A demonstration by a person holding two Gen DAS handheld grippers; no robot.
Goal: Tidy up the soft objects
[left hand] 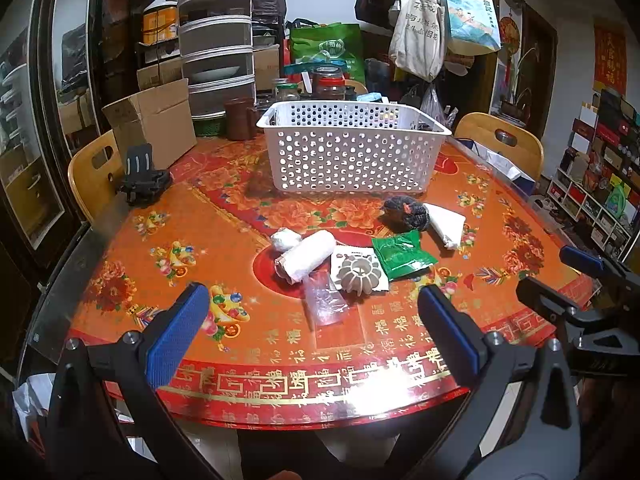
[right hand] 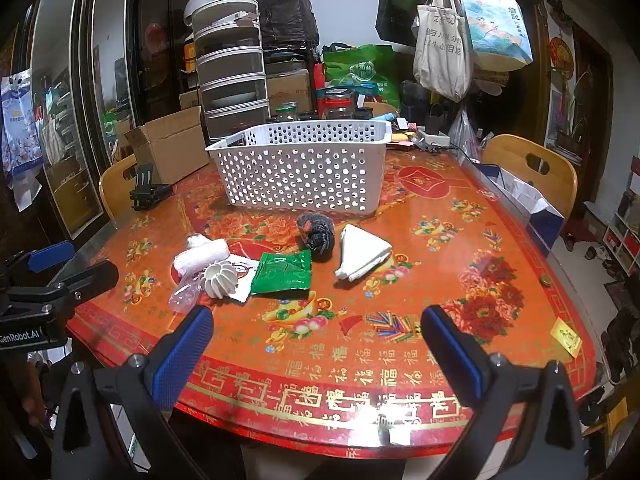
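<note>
The room is full of stuff: bags hang on the wall, boxes and jars crowd the far side, and a big round table (left hand: 132,280) with a red and orange flower cloth fills the middle. A white basket (left hand: 352,156) with lots of little holes sits toward the far side of the table. I cannot see inside it from here.

The soft things lie in a loose bunch in front of the basket. There is a rolled white towel (left hand: 308,254) with a small white bundle (left hand: 284,239) touching its far end. Just beside it is a clear plastic bag (left hand: 324,300) and a white ribbed ball (left hand: 360,272) resting on a flat white packet (right hand: 242,274). A green packet (left hand: 402,254) lies next to that. Farther back are a dark knitted toy (left hand: 408,212) and a folded white cloth (left hand: 446,220), touching each other, near the basket.

The left gripper (left hand: 316,328) hangs over the near edge of the table, tipped down a bit, its blue pads far apart with nothing between them. The right gripper (right hand: 316,344) does the same beside it, wide and empty too.
</note>
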